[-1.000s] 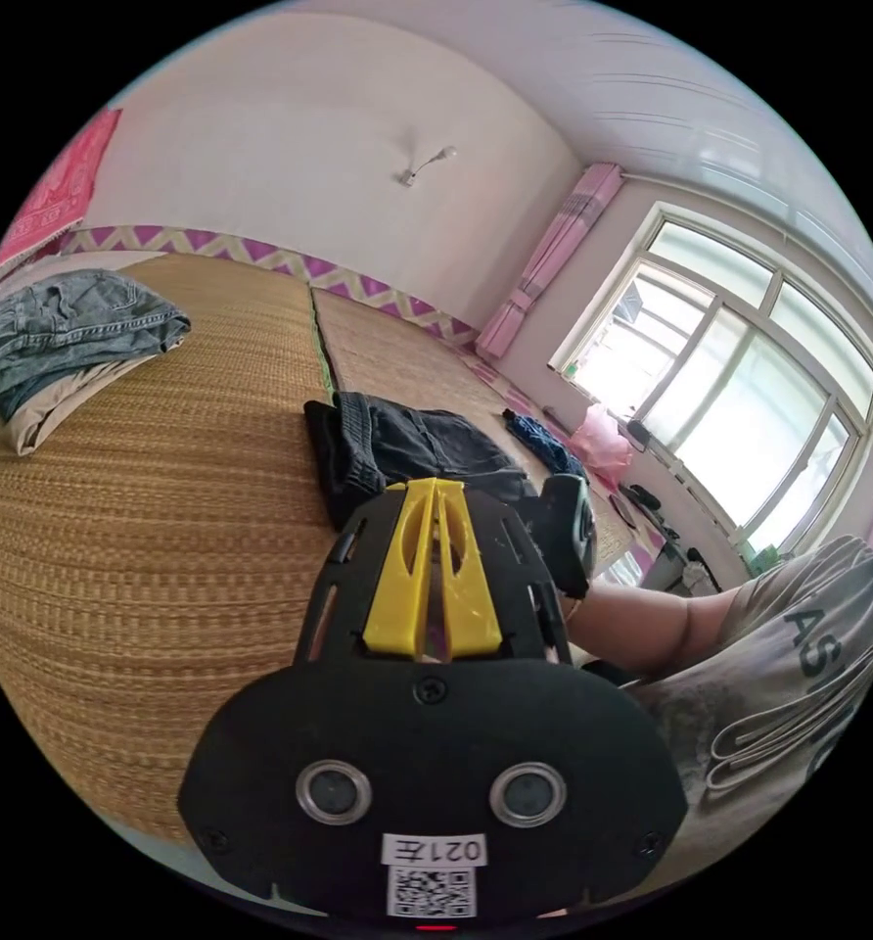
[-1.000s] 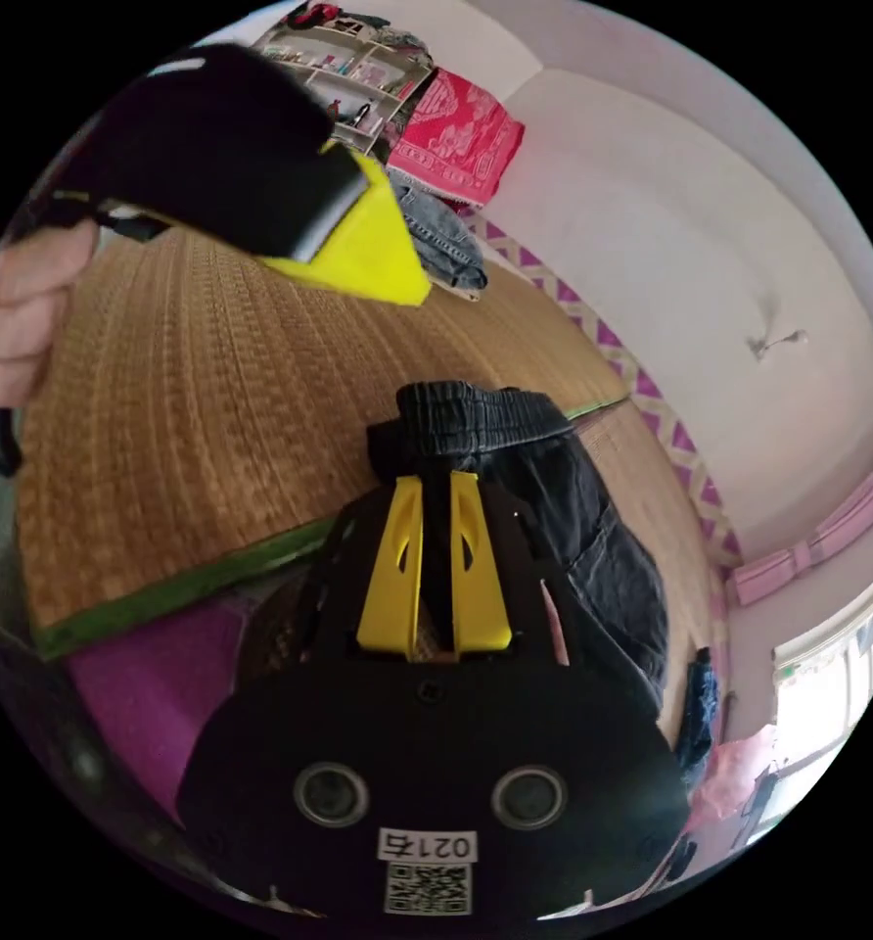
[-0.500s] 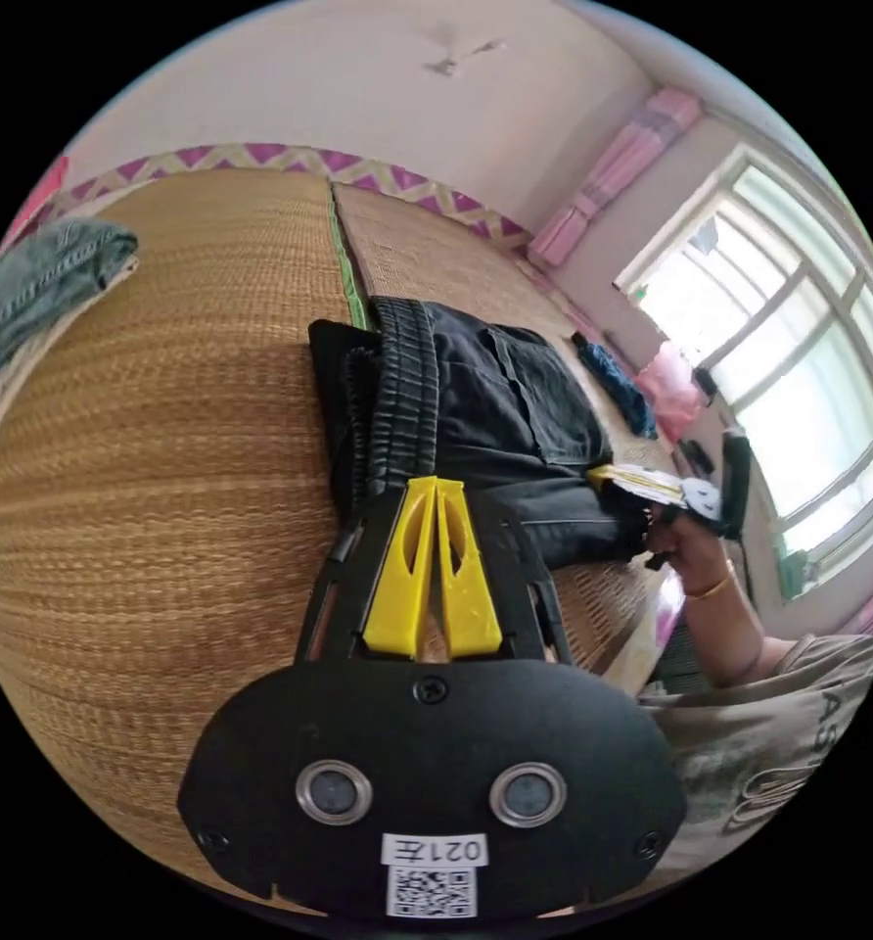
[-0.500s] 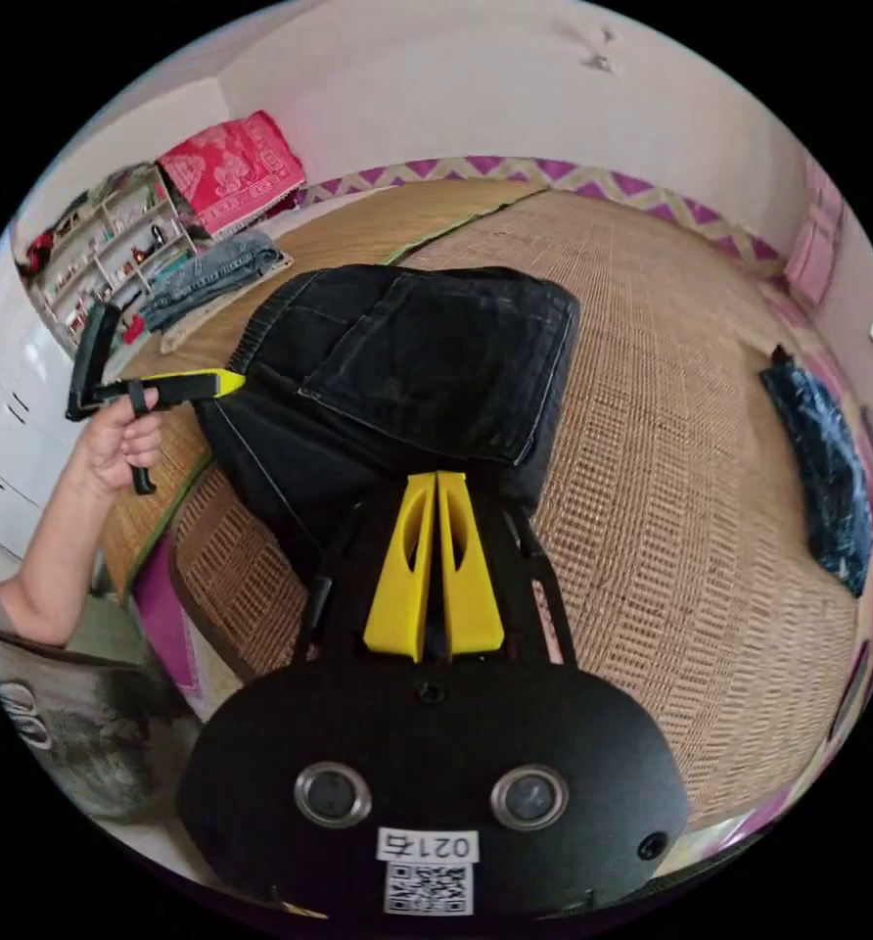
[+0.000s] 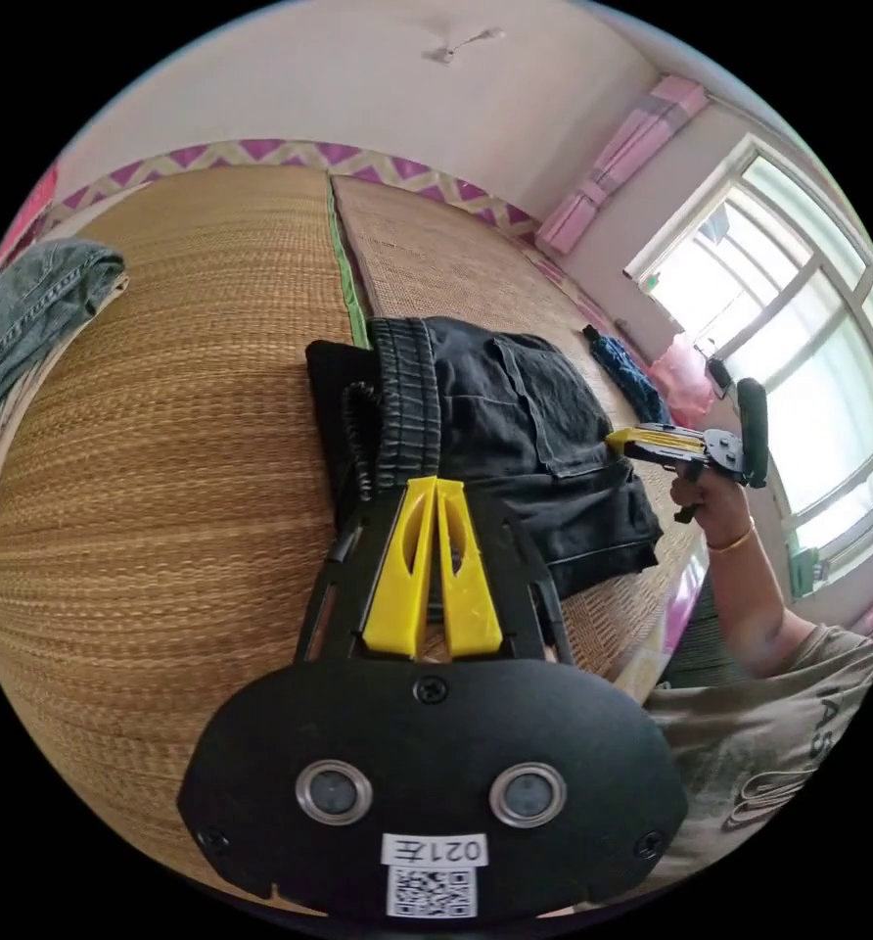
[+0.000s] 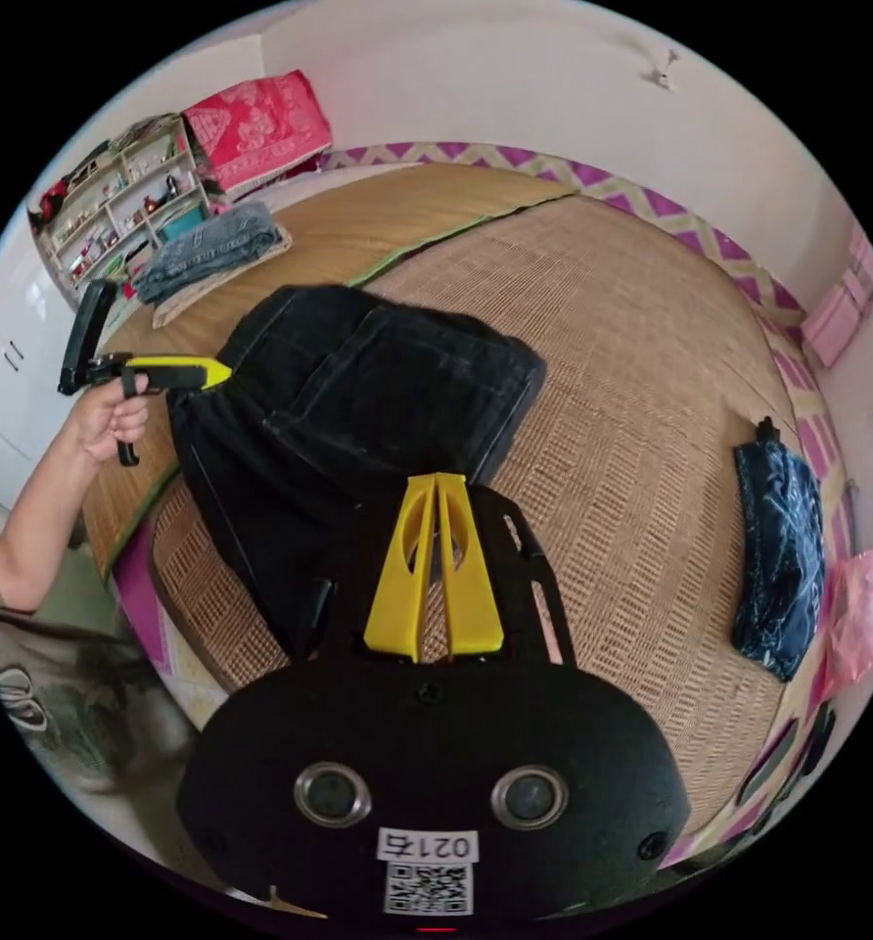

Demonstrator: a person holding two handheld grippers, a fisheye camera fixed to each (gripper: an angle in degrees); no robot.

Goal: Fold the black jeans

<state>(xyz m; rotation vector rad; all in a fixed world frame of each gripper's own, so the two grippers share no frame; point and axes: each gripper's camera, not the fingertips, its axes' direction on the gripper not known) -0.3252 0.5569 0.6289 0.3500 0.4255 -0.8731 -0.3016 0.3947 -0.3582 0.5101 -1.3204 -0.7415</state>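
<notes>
The black jeans lie folded in a compact bundle on the woven straw mat, elastic waistband toward my left gripper. My left gripper is shut, its yellow tips at the waistband edge with nothing visibly between them. From the right gripper view the left gripper touches the jeans at their side, held by a hand. My right gripper is shut too and hovers just off the near edge of the jeans. The right gripper sits slightly above the bundle's far corner.
A stack of folded blue jeans lies at the mat's far end near a shelf and a red cloth. A dark blue garment and a pink bag lie near the window. The person stands at the mat's edge.
Both views swung down onto the mat. In the last half second the right gripper drew back and rose off the jeans' edge; the folded jeans stayed put.
</notes>
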